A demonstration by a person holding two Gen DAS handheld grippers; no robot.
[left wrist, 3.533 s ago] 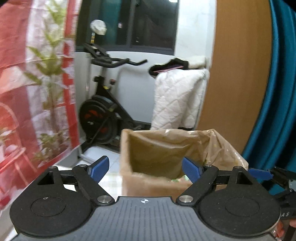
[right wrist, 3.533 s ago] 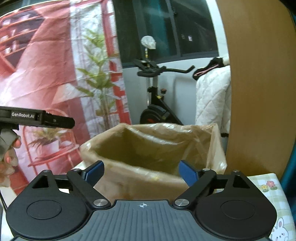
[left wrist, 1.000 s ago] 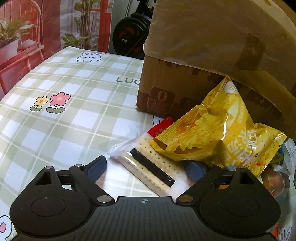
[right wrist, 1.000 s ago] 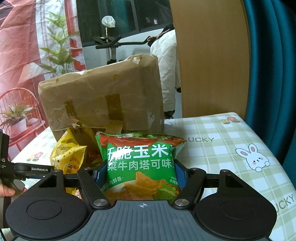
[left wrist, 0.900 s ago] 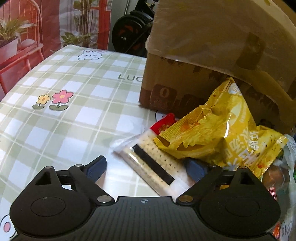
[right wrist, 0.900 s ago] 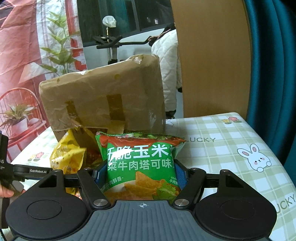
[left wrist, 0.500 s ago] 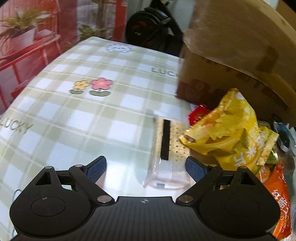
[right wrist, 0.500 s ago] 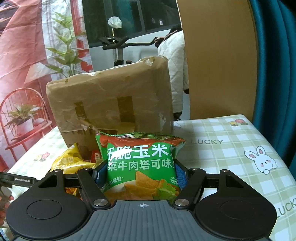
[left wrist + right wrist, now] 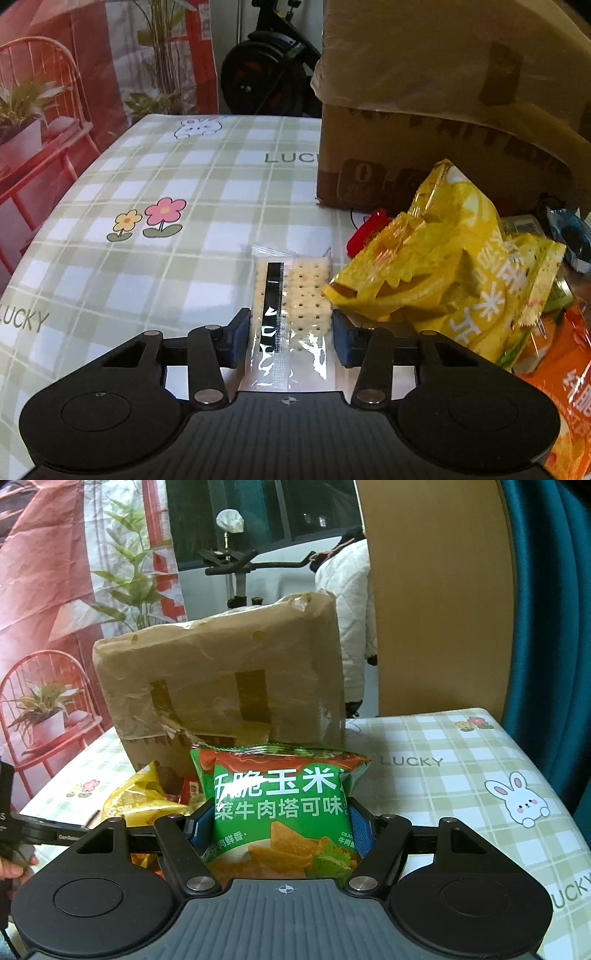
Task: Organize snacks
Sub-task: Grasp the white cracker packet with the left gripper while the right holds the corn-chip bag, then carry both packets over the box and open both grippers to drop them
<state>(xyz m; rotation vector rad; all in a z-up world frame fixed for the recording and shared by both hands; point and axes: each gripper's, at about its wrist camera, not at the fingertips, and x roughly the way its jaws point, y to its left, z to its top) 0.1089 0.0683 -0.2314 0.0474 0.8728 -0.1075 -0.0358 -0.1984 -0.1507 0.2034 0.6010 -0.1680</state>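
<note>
Left gripper (image 9: pixel 291 338): fingers just closing in on clear-wrapped pack of pale perforated crackers (image 9: pixel 290 295), flat on checked green-white table (image 9: pixel 155 206) toward mid, beside crumpled yellow crisp bag (image 9: pixel 443 269); pads at pack's long edges. Pack light, thin, brittle, film slippery: take by sides w/ gentle squeeze. Right gripper (image 9: pixel 282 825): clenched on puffy green corn-chip bag (image 9: pixel 280 801), off table, in front of taped brown cardboard box (image 9: pixel 221 679). Bag soft, air-filled, prone to crush.

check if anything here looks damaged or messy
The cardboard box looks battered: its plastic liner is crumpled and patched with tape. Loose snacks, including a yellow bag, lie heaped against its base on the table. Nothing looks spilled.
</note>
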